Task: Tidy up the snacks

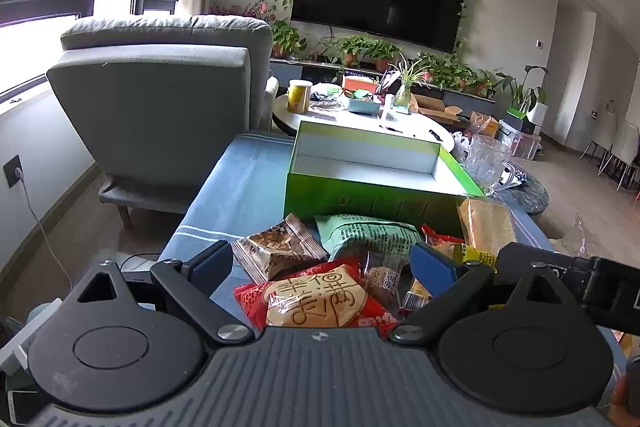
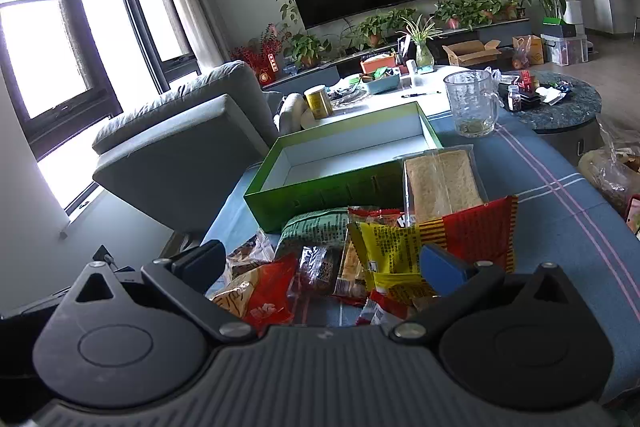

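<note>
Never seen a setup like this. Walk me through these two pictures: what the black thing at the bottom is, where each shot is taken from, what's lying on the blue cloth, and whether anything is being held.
The black shape is a hand-held tool: a person carries one pair of two-fingered tongs in each hand, with a wide-angle camera on each looking forward along the fingers. One picture comes from the left tongs, the other from the right tongs.

On the blue cloth lies a pile of wrapped snacks: a red packet, a brown packet, a pale green packet, a yellow and red packet and wrapped bread slices. Behind them stands an empty green box with a white inside, and beside it a clear glass jug.

Nothing is held: both pairs of tongs are open above the pile.
</note>
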Motion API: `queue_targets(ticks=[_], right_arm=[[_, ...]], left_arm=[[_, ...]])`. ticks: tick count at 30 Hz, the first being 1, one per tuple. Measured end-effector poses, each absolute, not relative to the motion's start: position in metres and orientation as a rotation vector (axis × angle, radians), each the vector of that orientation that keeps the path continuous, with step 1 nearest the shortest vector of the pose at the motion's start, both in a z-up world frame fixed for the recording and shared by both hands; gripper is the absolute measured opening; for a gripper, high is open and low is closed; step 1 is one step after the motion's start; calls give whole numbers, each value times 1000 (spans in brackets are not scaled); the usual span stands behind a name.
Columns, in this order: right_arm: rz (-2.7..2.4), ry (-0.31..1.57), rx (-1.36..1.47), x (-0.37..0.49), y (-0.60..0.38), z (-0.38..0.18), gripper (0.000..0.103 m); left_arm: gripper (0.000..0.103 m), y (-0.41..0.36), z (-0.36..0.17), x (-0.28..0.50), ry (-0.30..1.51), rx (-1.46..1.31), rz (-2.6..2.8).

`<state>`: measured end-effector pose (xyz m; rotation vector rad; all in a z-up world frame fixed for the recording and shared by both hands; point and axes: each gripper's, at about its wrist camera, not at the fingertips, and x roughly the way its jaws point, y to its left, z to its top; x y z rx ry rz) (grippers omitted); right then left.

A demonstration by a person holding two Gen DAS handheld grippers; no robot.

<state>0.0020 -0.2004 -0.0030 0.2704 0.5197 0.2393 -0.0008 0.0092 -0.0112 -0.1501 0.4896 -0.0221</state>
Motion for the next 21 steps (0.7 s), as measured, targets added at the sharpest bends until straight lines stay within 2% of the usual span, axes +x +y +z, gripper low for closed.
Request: queue_targets(ticks=[21], right_arm=[[250,545,285,4,-199,-7,71]], left_arm=[[95,11,-16,2,506,-158,-13]])
